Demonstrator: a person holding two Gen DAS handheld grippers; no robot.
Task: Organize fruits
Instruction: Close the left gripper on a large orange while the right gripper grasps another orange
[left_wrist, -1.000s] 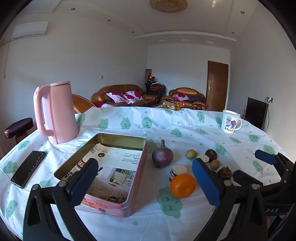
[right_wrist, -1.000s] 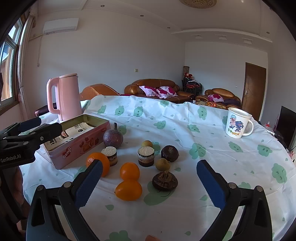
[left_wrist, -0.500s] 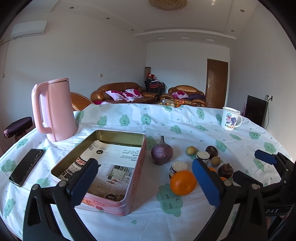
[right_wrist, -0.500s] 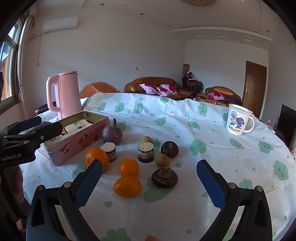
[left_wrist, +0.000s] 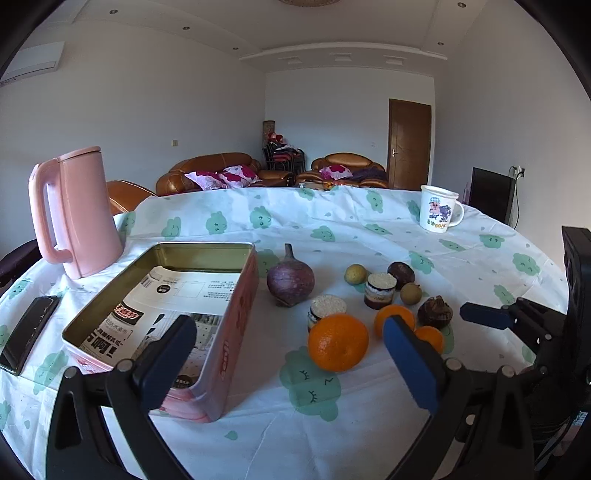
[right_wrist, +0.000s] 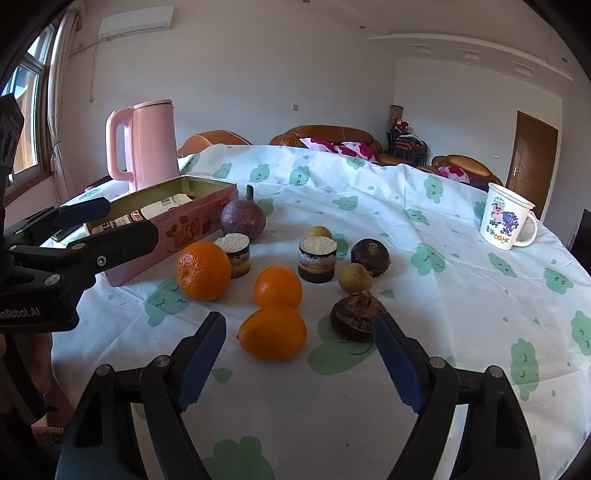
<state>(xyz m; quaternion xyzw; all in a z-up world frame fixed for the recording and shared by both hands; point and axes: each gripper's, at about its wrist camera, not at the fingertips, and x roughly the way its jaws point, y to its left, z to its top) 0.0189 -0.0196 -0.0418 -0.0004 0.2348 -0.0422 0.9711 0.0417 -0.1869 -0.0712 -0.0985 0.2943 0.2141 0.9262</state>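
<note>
An open pink tin (left_wrist: 192, 317) lined with printed paper stands on the table, also in the right wrist view (right_wrist: 173, 225). To its right lie a large orange (left_wrist: 338, 341), two smaller oranges (right_wrist: 277, 287) (right_wrist: 272, 331), a purple round fruit with a stem (left_wrist: 290, 278), dark passion fruits (right_wrist: 370, 256) (right_wrist: 354, 315), small yellowish fruits (right_wrist: 355, 277) and two small layered cakes (right_wrist: 317, 258). My left gripper (left_wrist: 291, 354) is open and empty, low before the tin and the large orange. My right gripper (right_wrist: 299, 350) is open and empty, just in front of the nearest orange.
A pink kettle (left_wrist: 75, 214) stands behind the tin at the left. A black phone (left_wrist: 27, 332) lies at the left table edge. A white cartoon mug (left_wrist: 439, 208) stands at the far right. A cloud-print cloth (right_wrist: 443, 295) covers the round table.
Both grippers have moved forward and lower toward the fruit, which looks larger now. The right gripper has come close to the nearest orange. Both stay open.
</note>
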